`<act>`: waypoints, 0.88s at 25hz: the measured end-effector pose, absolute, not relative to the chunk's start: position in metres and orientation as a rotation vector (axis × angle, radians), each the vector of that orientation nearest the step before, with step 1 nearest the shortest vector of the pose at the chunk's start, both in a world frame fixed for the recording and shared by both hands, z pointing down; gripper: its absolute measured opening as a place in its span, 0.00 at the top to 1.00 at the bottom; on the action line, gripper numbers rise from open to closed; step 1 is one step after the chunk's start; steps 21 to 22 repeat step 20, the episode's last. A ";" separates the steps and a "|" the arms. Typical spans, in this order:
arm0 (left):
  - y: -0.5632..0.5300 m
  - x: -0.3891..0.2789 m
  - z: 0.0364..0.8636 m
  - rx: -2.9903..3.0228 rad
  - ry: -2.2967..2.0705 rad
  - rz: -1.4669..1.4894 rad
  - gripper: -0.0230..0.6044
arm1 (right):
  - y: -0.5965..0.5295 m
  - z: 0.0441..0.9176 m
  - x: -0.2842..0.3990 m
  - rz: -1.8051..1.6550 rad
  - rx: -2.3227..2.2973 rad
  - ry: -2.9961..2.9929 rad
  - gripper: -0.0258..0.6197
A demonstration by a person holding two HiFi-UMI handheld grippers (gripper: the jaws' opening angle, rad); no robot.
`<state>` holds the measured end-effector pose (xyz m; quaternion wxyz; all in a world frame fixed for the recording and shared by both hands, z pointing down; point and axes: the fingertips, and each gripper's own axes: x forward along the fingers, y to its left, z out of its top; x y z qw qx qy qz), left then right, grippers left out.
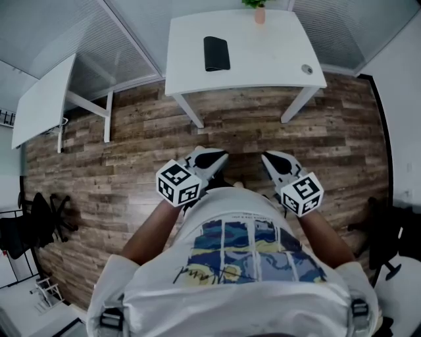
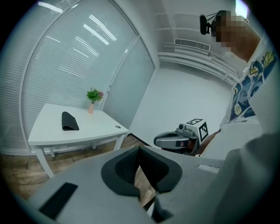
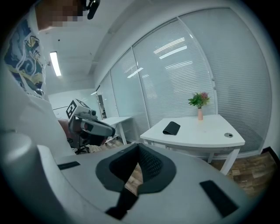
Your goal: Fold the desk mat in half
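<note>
Resting near the body, short of the bench [image 1: 263, 62], left tongs [image 1: 210, 158] and right tongs [image 1: 275, 162] pinched together, empty: mat [image 1: 216, 53] far ahead seemingly folded already, so no grip needed.

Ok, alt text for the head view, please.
A person stands on a wooden floor holding the left gripper and right gripper at waist level, both empty, short of a white desk. A dark desk mat lies on it, a small plant at its far edge.
</note>
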<state>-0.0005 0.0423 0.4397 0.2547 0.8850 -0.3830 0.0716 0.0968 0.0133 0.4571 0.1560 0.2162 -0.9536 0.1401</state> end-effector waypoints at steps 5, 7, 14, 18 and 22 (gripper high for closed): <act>0.035 -0.005 0.440 2.416 -1.043 0.210 0.96 | 0.008 0.459 0.091 0.405 0.615 -2.728 0.96; 0.032 -0.006 0.442 2.413 -1.043 0.210 0.96 | 0.006 0.461 0.091 0.413 0.612 -2.719 0.96; 0.017 -0.015 0.445 2.419 -1.041 0.226 0.96 | -0.009 0.462 0.085 0.421 0.634 -2.707 0.96; 0.005 -0.023 0.448 2.426 -1.045 0.253 0.96 | -0.020 0.464 0.079 0.419 0.634 -2.705 0.96; -0.004 -0.027 0.452 2.423 -1.047 0.261 0.96 | -0.028 0.465 0.077 0.420 0.636 -2.702 0.96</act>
